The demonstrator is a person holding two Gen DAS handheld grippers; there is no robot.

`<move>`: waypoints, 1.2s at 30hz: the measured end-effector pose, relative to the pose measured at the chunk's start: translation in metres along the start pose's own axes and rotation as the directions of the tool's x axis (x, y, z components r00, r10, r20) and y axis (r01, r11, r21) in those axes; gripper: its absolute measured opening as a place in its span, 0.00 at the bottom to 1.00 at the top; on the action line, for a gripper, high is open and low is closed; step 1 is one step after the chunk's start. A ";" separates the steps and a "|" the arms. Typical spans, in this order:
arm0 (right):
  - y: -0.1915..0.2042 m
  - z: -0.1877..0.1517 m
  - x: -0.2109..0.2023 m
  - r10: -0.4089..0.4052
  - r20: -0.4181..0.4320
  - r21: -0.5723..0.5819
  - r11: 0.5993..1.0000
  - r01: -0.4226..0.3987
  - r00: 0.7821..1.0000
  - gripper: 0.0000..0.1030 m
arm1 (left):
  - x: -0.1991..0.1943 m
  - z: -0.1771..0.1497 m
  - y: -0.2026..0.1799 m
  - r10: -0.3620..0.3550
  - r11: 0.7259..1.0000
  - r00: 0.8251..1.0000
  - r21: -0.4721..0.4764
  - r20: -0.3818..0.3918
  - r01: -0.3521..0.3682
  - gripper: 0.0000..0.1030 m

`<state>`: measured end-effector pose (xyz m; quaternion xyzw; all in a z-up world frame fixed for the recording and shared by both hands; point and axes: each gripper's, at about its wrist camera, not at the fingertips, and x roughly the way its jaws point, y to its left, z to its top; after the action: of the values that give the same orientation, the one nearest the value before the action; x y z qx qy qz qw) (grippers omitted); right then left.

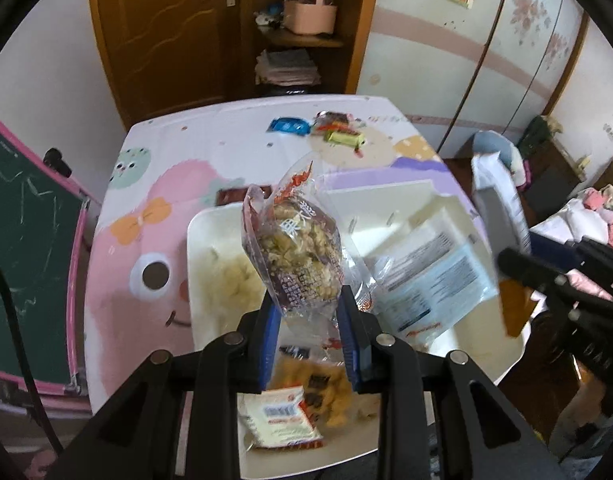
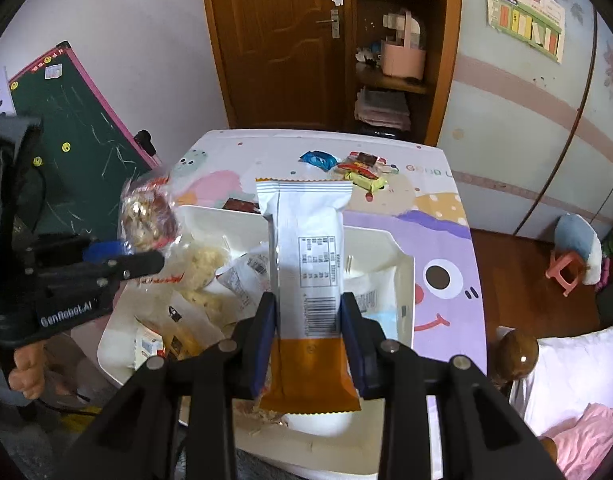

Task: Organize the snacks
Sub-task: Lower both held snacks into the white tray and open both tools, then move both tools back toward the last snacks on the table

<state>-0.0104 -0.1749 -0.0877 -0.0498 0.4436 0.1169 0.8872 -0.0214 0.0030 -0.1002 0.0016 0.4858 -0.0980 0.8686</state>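
Jaws, both units: closed on goods, each holding one packet clear of the table. Left gripper (image 1: 309, 320): blue pads pinched on the lower clear edge of a nut-cluster bag (image 1: 296, 248), transparent film with red print, held upright above the left tray (image 1: 194, 248); gripping the empty film margin likely spares the brittle contents from crushing. Right gripper (image 2: 308, 328): pads clamped across the sides of a long white-and-orange bar packet (image 2: 308, 264), barcode face up, orange end nearest the camera; it stands lengthwise over the right tray (image 2: 402, 264), a hold at mid-length that should keep it from drooping. Trays: two white, shallow, side by side on a cartoon-print tablecloth (image 1: 146, 240); the left one carries pale loose pieces and small packets, the right one flat white sachets, which suggests sorting by type. Unsorted stock: a blue wrapper (image 2: 317, 159), a yellow-green candy (image 2: 366, 180) and other small sweets lying together near the far table edge, well apart from both trays. Status, as judged: sorting partly done, both held items awaiting placement.
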 end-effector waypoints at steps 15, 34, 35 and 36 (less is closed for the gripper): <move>0.021 -0.018 0.011 -0.018 -0.096 -0.023 1.000 0.016 0.995 0.33 | 0.006 -0.019 -0.003 0.052 0.998 0.999 0.037 -0.006 -0.051 0.26; 0.030 -0.021 0.025 -0.052 -0.182 -0.028 0.998 0.048 0.982 0.50 | 0.009 -0.022 -0.003 0.112 0.993 0.994 0.033 0.007 -0.113 0.78; 0.031 -0.022 0.027 -0.052 -0.189 -0.030 0.998 0.047 0.981 0.50 | 0.009 -0.021 -0.002 0.116 0.993 0.993 0.033 0.007 -0.117 0.78; 0.032 -0.022 0.028 -0.054 -0.193 -0.033 0.998 0.049 0.980 0.50 | 0.010 -0.022 -0.002 0.118 0.992 0.993 0.033 0.007 -0.118 0.79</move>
<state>-0.0188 -0.1435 -0.1230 -0.0850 0.5246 0.0949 0.8418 -0.0351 0.0013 -0.1196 0.0447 0.4811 -0.0546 0.8738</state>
